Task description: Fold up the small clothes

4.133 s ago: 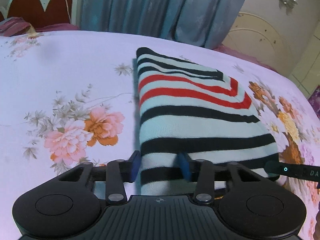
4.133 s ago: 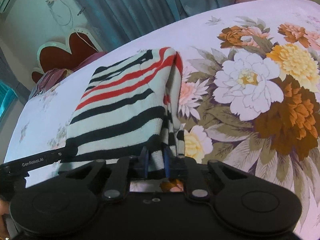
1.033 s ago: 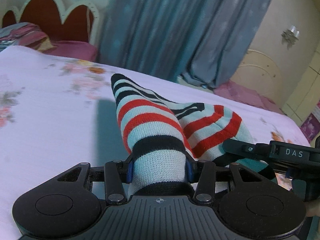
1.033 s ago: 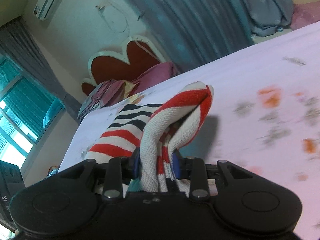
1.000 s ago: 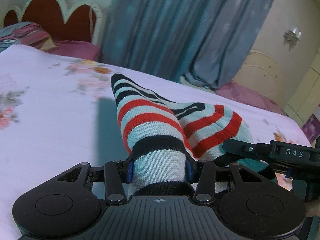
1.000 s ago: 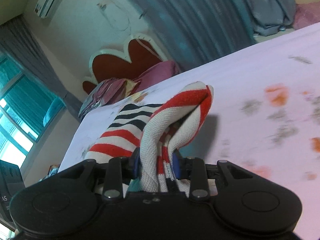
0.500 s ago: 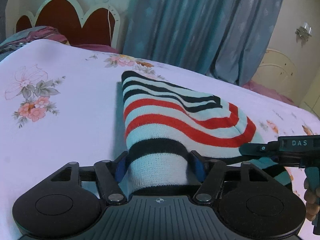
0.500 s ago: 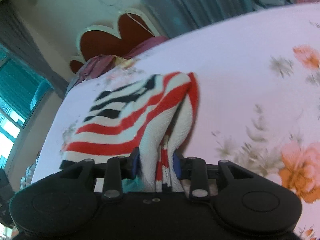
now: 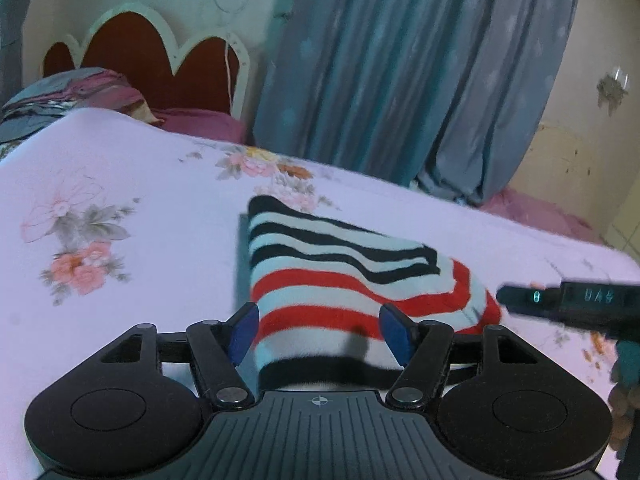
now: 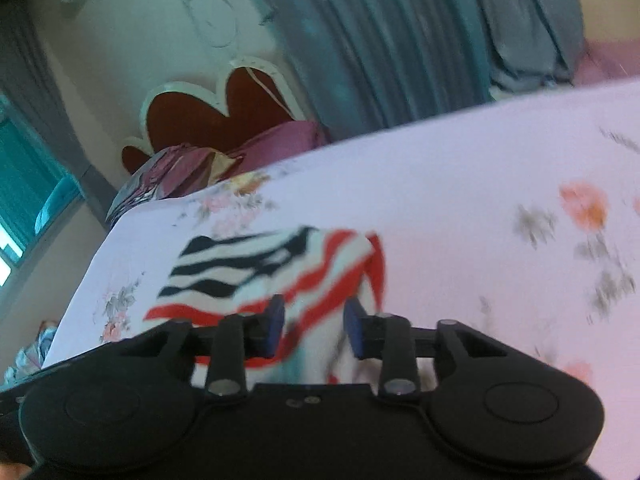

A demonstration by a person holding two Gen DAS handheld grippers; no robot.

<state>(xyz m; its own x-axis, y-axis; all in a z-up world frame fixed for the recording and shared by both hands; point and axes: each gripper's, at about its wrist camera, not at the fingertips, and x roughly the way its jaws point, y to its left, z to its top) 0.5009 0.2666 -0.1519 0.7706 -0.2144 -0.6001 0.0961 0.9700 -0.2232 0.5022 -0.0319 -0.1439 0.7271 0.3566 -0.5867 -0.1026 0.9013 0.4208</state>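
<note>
A striped sweater in black, red and pale blue lies folded on the flowered bed sheet. My left gripper stands open over its near edge. The blue pads sit either side of the knit without pressing it. In the right wrist view the same sweater is blurred. My right gripper has a thick fold of its right edge filling the gap between the pads, and its jaws are closing on that fold. The right gripper's black housing shows at the right of the left wrist view.
A red scalloped headboard and piled bedding stand at the far left end of the bed. Blue-grey curtains hang behind it. A hand shows at the right edge. The bed's far edge runs below the curtains.
The sweater, held up off the bed a second ago, has come down to lie flat. My left jaws have spread apart and let go of it. The right gripper still has its fold.
</note>
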